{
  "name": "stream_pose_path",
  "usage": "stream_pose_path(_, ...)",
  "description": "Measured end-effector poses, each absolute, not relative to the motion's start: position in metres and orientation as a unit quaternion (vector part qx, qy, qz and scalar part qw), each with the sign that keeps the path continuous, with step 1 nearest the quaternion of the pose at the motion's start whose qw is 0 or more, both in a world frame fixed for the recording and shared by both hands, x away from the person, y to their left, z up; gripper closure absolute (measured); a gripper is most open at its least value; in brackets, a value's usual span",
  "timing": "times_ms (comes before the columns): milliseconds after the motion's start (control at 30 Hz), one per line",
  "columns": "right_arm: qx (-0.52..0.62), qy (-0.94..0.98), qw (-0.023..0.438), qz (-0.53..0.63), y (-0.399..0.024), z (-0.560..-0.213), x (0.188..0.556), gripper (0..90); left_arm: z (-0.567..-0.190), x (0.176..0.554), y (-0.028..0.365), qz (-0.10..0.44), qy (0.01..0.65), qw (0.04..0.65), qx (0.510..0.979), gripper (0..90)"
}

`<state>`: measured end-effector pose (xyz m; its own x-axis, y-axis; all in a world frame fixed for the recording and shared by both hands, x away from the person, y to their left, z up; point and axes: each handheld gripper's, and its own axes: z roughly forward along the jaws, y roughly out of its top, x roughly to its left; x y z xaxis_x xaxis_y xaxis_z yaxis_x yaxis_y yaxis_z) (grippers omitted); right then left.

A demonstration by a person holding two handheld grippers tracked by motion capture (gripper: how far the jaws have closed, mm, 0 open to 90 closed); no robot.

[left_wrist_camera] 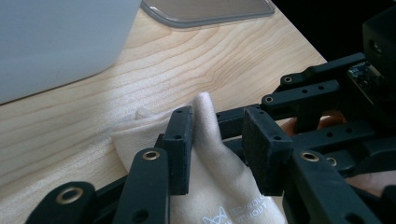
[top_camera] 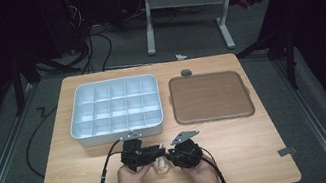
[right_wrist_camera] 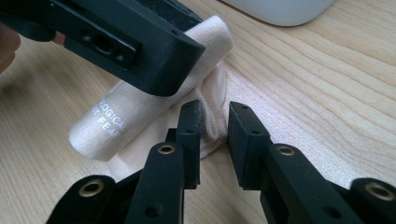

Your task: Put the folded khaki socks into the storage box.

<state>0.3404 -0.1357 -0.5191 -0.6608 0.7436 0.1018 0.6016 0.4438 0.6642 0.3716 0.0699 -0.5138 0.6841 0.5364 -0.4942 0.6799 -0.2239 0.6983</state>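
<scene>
A cream cloth [top_camera: 162, 166] with white printed letters lies bunched on the wooden table near its front edge. Both hand-held grippers meet over it. In the left gripper view, a raised fold of the cloth [left_wrist_camera: 215, 177] stands between the jaws of my left gripper [left_wrist_camera: 217, 121]; one pad touches it and the other stands apart, so this gripper is open. In the right gripper view, my right gripper [right_wrist_camera: 215, 121] pinches a narrow fold of the cloth [right_wrist_camera: 93, 135]. A black jaw of the left gripper lies across the rolled part. In the high view the left gripper [top_camera: 154, 153] and right gripper [top_camera: 170, 157] face each other.
A white compartment box [top_camera: 120, 135] stands at the back left of the table, just behind the hands. A brown flat tray [top_camera: 210, 96] lies at the back right, with a small grey disc [top_camera: 186, 72] behind it. Cables trail off the table's front edge.
</scene>
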Motion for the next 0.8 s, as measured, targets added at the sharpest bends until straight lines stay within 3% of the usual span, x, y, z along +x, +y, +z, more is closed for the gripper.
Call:
stream_pose_path(233, 0.398, 0.843, 0.102, 0.347, -0.136, -0.519, 0.341, 75.2, -0.512, 0.372, 0.072, -0.071, 0.387, 0.501, 0.771, 66.5)
stream_pose_path(400, 0.398, 0.843, 0.103, 0.347, -0.136, -0.52, 0.341, 75.7, -0.516, 0.373, 0.069, -0.037, 0.395, 0.49, 0.776, 82.5)
stream_pose_path(800, 0.391, 0.828, 0.118, 0.384, -0.148, -0.504, 0.323, 79.9, -0.521, 0.375, 0.063, -0.035, 0.403, 0.476, 0.781, 81.1)
